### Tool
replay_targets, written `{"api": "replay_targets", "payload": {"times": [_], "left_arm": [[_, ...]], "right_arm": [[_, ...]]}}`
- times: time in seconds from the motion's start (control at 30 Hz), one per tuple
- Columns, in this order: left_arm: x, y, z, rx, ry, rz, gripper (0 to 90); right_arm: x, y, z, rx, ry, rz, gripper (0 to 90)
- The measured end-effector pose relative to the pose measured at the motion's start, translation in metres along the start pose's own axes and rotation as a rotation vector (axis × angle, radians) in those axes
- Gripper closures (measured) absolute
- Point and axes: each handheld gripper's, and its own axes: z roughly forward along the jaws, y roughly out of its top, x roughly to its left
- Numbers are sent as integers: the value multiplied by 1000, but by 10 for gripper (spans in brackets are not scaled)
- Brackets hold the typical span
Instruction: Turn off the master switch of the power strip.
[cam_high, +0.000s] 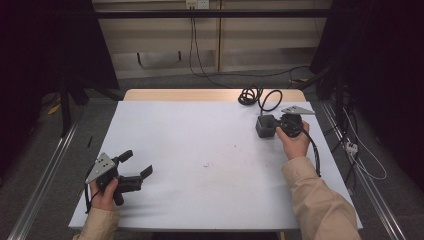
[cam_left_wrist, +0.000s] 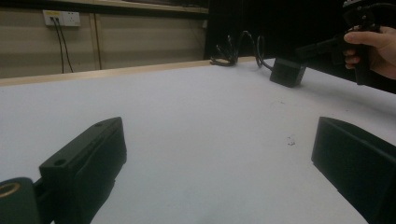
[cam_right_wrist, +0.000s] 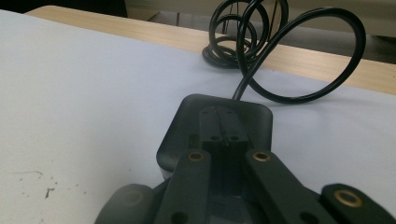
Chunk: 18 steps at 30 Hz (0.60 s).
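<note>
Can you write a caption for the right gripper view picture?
Shut right tool poised over a black power adapter, its coiled cable on the white table.

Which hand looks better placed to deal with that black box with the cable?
The right. Its claw is shut, its tips right over the black box at the far right. The left claw stands open at the near left, far across the table.

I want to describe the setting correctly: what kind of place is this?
Probably a lab or recording workspace, not a home. A white-covered table stands between metal rails, dark curtains hang at both sides, and loose cables run across the floor to wall sockets.
</note>
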Motion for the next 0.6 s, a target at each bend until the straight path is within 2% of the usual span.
{"api": "replay_targets", "payload": {"times": [0.13, 0.3, 0.6], "left_arm": [[-1, 0, 0, 1, -2, 2, 28], [-2, 1, 0, 2, -4, 7, 28], [-2, 1, 0, -3, -2, 5, 28]], "right_arm": [[0, -1, 0, -8, 0, 2, 900], [2, 0, 0, 2, -11, -22, 900], [1, -1, 0, -5, -6, 0, 900]]}}
